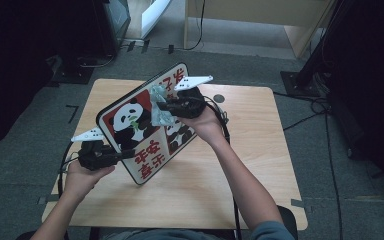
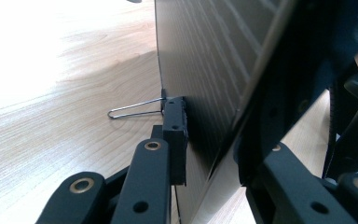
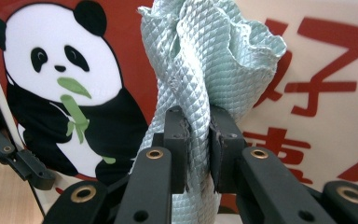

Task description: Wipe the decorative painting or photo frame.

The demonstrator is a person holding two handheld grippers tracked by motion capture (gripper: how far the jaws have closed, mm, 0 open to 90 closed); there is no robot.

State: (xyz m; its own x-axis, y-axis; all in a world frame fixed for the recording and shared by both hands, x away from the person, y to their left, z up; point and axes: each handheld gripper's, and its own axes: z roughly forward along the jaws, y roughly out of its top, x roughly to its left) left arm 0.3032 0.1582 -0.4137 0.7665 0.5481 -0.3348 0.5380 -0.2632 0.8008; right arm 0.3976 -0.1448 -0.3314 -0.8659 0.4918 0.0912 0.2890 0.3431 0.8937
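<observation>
Right gripper point(image 1: 166, 106) is pinching a bunched pale green quilted cloth point(image 3: 205, 70) between its two black jaws, and I am holding that cloth against the printed face of a panda board point(image 1: 145, 125). In the right gripper view the cloth rises at twelve o'clock from the jaws, with the cartoon panda at nine o'clock and red characters at three o'clock.

Left gripper point(image 1: 122, 154) is clamped on the board's lower edge, its jaws pressed onto the thin panel from both sides, holding it tilted up off the table. In the left gripper view the board's dark back point(image 2: 205, 70) runs upward from the jaws, and a thin wire loop point(image 2: 133, 110) sticks out at nine o'clock beside the left pad; what it is I cannot tell.

I judge the step in hand to be wiping the board's face, with the cloth resting near its upper middle. The next move, as I read it, calls for dragging the cloth across the print toward seven o'clock while my left grip keeps the panel steady, so it does not pivot or slip.

Beneath is a light wooden table point(image 1: 260, 165) with rounded corners. Around it lies grey carpet point(image 1: 30, 145), with black cables point(image 1: 325, 130) trailing at three o'clock and pale furniture point(image 1: 260, 15) at twelve o'clock.
</observation>
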